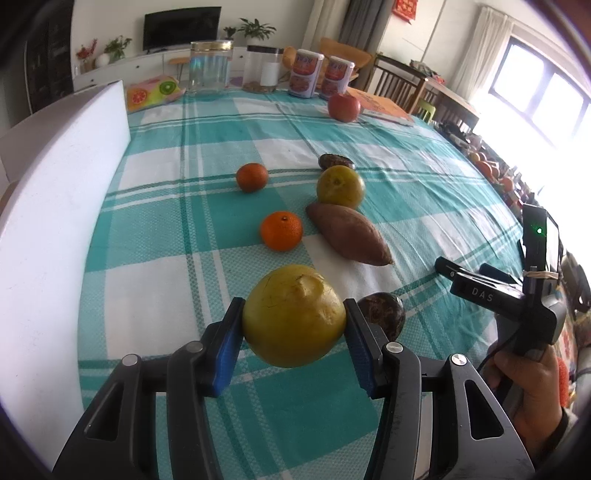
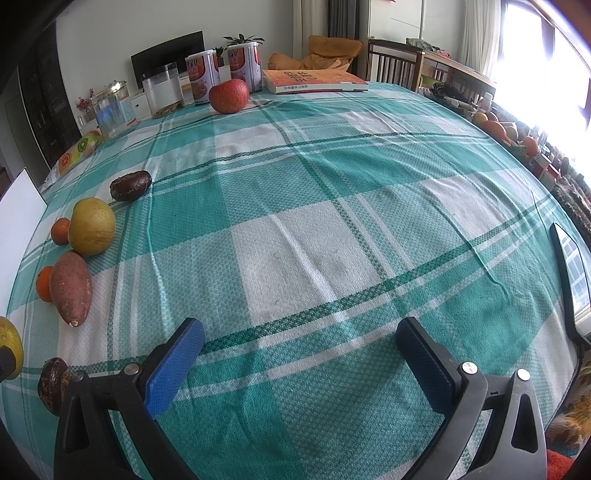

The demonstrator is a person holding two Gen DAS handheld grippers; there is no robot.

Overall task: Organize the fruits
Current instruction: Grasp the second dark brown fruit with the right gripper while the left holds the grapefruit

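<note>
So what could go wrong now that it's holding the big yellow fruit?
The left gripper pinches the round yellow fruit only at its sides, so it might slip out and roll. The dark passion fruit sits right beside it and could get bumped toward the sweet potato.

A home's living and dining room: a dark television stands on a low white cabinet with potted plants, grey curtains hang at the back, wooden chairs surround the checked tablecloth on the desk, and a large window lets in daylight.
</note>
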